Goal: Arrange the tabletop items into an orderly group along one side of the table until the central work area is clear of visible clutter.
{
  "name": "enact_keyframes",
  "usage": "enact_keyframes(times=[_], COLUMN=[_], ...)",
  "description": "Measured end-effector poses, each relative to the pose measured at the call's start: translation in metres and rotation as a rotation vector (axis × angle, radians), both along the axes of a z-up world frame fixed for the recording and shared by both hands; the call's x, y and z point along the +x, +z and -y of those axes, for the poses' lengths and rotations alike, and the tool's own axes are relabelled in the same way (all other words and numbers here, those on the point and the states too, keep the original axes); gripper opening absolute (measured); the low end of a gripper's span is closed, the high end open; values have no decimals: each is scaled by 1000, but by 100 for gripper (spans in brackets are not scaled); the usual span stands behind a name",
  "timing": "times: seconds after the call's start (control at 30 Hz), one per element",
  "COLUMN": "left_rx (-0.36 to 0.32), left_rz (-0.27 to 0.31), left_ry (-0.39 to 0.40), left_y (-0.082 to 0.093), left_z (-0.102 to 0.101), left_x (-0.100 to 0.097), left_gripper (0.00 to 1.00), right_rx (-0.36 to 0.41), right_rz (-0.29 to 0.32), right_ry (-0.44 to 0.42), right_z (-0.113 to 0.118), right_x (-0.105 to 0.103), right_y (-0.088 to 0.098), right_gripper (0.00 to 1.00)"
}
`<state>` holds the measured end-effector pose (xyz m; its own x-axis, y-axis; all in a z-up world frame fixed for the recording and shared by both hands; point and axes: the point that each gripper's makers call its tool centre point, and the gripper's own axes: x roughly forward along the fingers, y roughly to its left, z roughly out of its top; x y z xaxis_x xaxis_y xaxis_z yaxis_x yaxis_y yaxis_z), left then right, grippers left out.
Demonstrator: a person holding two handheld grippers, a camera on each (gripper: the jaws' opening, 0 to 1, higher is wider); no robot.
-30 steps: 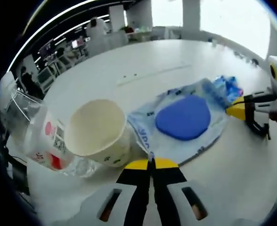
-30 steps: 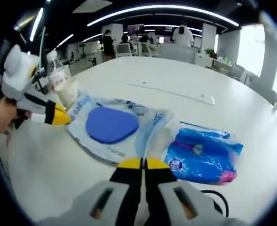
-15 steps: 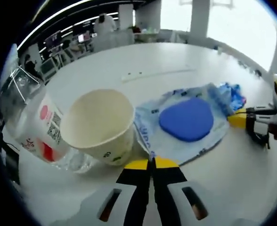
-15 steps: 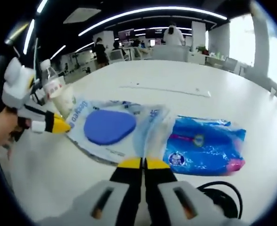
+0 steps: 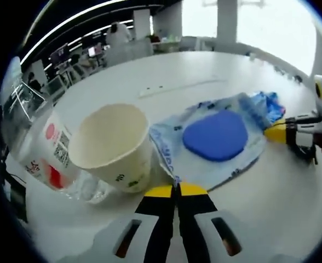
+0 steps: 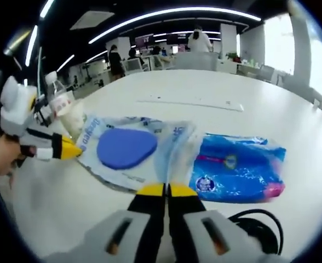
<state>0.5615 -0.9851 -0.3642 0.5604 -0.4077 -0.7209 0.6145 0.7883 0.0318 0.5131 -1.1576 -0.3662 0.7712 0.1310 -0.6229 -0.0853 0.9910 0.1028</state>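
Observation:
A clear plastic packet with a blue oval pad lies flat on the white table. Left of it stands a cream paper cup, mouth tilted toward me, and a clear labelled bottle leans behind the cup. A blue wipes packet lies at the pad packet's far side. My left gripper is shut, its yellow tips at the pad packet's edge. My right gripper is shut too, its tips just short of the two packets.
A long thin white strip lies further out on the table. A black cable loops beside my right gripper. A hand holds the left gripper. Desks and people stand in the room behind.
Both views have shifted slightly with the hands. The cup, bottle and both packets lie where they were, and both grippers stay shut.

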Motion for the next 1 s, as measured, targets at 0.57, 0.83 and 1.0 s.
enact_keyframes(times=[0.57,0.83,1.0], left_rx=[-9,-14,-8], left_rz=[-4,1,6], left_ry=[55,80,78], left_y=[0,-1,-1], left_z=[1,0,0], left_x=[-1,-1,-1], left_gripper=[0,0,0], right_rx=[-45,77,83], right_rz=[14,41,48], right_ry=[84,53,108], right_z=[-15,-29,-44], right_x=[-13,-51,-68], right_y=[25,37,33], right_gripper=[30,43,46])
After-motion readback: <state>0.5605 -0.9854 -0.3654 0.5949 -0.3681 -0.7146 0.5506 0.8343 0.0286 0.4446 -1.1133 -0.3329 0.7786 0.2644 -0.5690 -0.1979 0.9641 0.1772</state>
